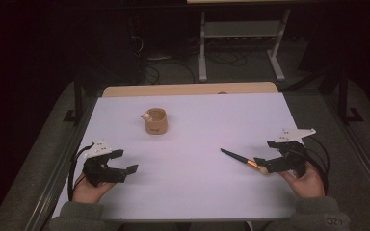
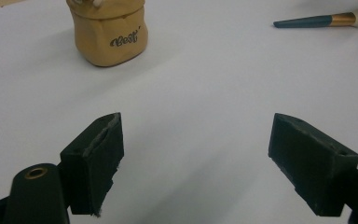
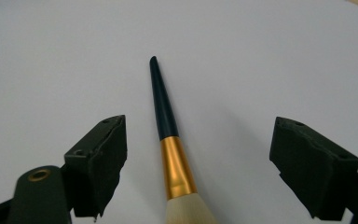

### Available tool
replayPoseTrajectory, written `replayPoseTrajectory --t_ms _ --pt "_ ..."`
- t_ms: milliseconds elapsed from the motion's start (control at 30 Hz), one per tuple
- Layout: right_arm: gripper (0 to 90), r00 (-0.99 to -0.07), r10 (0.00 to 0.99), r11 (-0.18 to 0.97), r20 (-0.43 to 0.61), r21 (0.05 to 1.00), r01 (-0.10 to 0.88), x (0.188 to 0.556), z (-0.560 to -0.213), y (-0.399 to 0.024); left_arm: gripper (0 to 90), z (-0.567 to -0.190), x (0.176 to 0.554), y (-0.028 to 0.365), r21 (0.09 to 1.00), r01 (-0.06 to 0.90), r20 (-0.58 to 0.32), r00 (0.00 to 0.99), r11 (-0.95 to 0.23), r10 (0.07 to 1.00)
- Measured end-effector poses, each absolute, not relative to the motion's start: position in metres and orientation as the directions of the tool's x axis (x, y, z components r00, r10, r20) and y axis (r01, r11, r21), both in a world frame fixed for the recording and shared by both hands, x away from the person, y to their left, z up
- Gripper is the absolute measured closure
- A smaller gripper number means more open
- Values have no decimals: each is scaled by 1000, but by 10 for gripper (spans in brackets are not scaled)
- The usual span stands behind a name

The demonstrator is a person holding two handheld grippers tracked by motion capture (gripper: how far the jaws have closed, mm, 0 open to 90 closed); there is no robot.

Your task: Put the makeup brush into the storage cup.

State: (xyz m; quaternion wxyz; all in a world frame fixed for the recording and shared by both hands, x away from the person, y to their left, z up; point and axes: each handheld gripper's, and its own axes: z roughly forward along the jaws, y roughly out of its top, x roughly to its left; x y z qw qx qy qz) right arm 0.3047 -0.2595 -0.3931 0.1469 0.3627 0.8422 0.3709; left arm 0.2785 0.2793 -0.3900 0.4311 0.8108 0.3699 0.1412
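White table (image 1: pixel 188 183), brush (image 1: pixel 241 160) lying flat at the right w/ bristle end between the right gripper (image 1: pixel 265 164) jaws, which stand wide apart, not touching it. Left gripper (image 1: pixel 123 161) also spread wide, nothing in it. Tan cup (image 1: pixel 156 121) upright further back, centre-left.

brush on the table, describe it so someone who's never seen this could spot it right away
Start at the white table and look to its right side, by the right gripper. The brush lies flat between that gripper's open jaws, untouched. Unlike the squat tan cup, it is slim, with a dark teal handle, gold band and pale bristles.
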Motion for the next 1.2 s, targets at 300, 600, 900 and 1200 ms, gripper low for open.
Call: replayPoseTrajectory --t_ms 300,600,900,1200 --pt "158 -715 699 495 12 714 496 310 -386 -253 179 -391 279 277 800 481 -90 687 -359 721" --pt "202 -752 659 553 -4 680 481 323 -377 -240 192 -391 280 276 798 471 -79 699 -376 710" --pt "258 -785 620 616 0 619 487 341 -373 -221 193 -391 280 276 797 470 -78 702 -379 708" --pt "330 -804 594 668 26 542 510 350 -390 -210 195 -391 280 275 803 469 -85 700 -368 709"
